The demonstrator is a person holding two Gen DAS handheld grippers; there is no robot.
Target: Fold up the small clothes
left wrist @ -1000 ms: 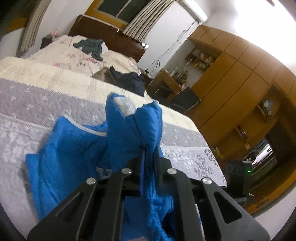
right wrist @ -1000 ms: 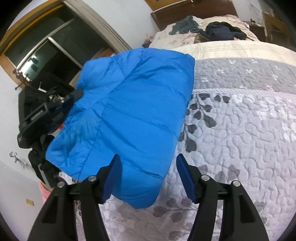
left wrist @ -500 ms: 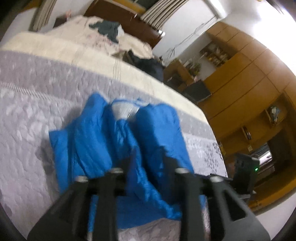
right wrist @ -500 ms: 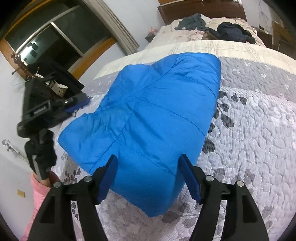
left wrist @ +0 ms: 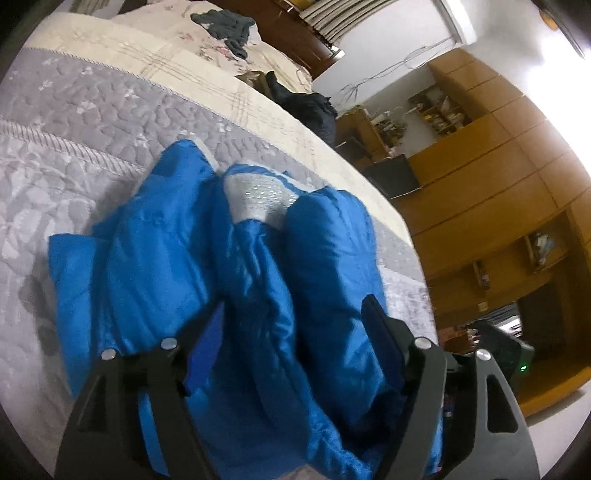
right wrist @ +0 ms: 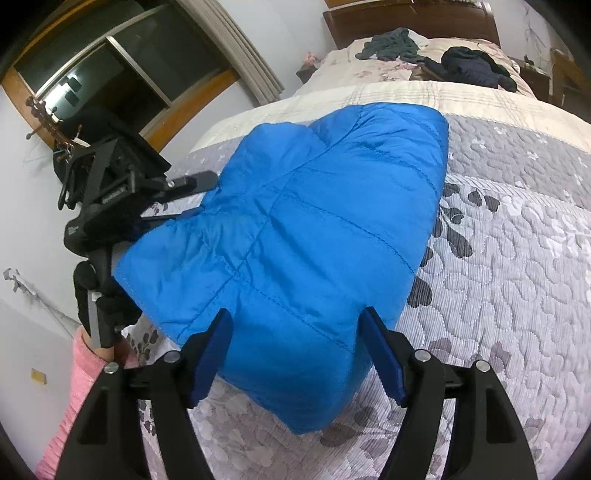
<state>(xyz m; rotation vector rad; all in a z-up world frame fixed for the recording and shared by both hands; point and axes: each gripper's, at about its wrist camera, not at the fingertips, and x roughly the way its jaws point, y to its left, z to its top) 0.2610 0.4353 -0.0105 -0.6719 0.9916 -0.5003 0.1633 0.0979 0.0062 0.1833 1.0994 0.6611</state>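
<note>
Grey quilted bedspread with a dark leaf print covers the bed; we note a cream band running across it farther back, then a floral cover with dark clothes heaped near the wooden headboard. We see the blue padded jacket lying folded on the grey quilt, near the bed's left edge, its quilted back facing up in the right wrist view. From the left wrist view the same jacket shows bunched folds and a silvery lining patch. Left gripper: jaws spread wide, fabric between them but not clamped. Right gripper: jaws likewise apart, hovering over the jacket's near corner, not pinching it. A pink sleeve shows below the left gripper's handle. Wooden cabinets line the far wall.
</note>
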